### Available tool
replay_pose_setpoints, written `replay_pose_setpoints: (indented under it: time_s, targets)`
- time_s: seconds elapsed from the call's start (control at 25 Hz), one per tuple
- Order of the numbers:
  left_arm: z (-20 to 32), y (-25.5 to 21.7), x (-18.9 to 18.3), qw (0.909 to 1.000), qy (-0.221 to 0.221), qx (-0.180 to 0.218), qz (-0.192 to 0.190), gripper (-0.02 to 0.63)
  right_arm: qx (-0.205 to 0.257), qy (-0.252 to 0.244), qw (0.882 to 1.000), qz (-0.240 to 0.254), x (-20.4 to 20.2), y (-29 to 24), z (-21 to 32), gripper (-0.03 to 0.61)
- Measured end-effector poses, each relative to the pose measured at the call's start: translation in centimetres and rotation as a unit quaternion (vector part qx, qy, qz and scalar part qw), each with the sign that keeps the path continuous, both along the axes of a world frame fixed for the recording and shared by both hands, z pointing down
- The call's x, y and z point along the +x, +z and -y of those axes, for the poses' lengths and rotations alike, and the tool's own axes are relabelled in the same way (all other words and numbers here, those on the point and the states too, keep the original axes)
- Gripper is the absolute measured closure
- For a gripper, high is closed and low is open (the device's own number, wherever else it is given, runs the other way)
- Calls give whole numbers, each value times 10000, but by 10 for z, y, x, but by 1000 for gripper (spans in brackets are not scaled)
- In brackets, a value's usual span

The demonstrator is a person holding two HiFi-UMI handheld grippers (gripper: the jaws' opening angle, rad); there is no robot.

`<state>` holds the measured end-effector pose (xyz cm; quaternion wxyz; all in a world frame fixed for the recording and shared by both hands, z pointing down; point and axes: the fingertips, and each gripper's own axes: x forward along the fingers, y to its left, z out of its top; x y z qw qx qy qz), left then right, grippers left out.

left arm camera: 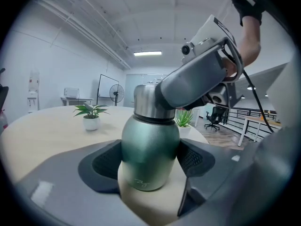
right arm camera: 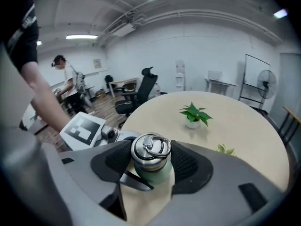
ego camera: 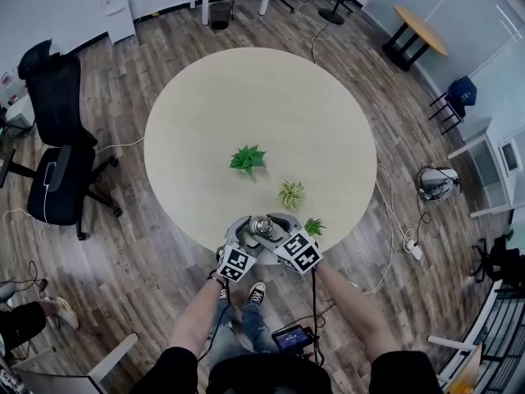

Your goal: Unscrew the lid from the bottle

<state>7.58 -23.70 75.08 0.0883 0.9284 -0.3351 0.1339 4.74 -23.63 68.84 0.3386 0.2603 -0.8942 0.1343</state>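
Observation:
A green metal bottle point(left arm camera: 149, 149) with a silver lid point(right arm camera: 150, 147) stands upright on the round table point(ego camera: 205, 121), close to its near edge. My left gripper point(left arm camera: 150, 161) is shut on the bottle's body, one dark pad pressing on each side. From above and the right, my right gripper point(right arm camera: 150, 160) reaches over the top, and its pads sit against both sides of the lid, which has a ring handle. In the head view the two grippers point(ego camera: 250, 236) point(ego camera: 277, 228) meet around the bottle point(ego camera: 262, 225).
Three small potted plants stand on the table: a dark green one point(ego camera: 247, 159) near the middle, a pale one point(ego camera: 290, 193), and a small one point(ego camera: 314, 226) right beside my right gripper. A black office chair point(ego camera: 53, 150) stands off to the left.

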Motion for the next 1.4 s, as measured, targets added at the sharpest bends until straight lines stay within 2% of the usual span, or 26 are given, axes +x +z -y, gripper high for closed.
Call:
replay_pose_setpoints:
  time_s: [0.12,0.2,0.32,0.4,0.52,0.68,0.76,0.92,1.08,1.12,1.24,1.32,1.4]
  targets:
    - [-1,0,0,10000,10,-20,-10,249,28,-1059,9941,-242,-1,2,-3,312]
    - [-1,0,0,10000,16,-15,4,249,-19,-1546,9873,-354,-1,2,-6,313]
    - [-1,1,0,10000,6,-19,2,249,-67,-1951,9798,-430,-1,0,-8,314]
    - [-1,2,0,10000,6,-39,8,250,-32,-1997,9789,-436,-2,0,-9,313]
    - [-1,3,-1,10000,3,-51,24,249,-4,-1564,9872,-327,-2,-1,-4,302]
    - [0,2,0,10000,-14,-27,22,249,-241,-455,9986,87,-3,-5,-1,235]
    - [0,2,-1,10000,-23,-31,18,249,-196,252,9991,272,-6,-9,2,232]
    - [-1,2,-1,10000,-26,-53,34,249,-2,1595,9870,201,-5,-7,9,241]
    - [-1,3,-1,10000,-26,-55,41,249,94,2321,9726,-58,-1,-1,11,284]
    - [-1,3,0,10000,-28,-44,42,249,115,2391,9709,-96,1,0,12,310]
    - [-1,3,0,10000,-15,-63,58,249,106,2224,9749,-47,2,-1,12,312]
    - [-1,2,1,10000,-12,-59,33,249,101,1728,9849,-38,-1,0,11,313]
    - [0,2,1,10000,-19,-53,21,249,83,987,9950,-82,-4,0,8,313]
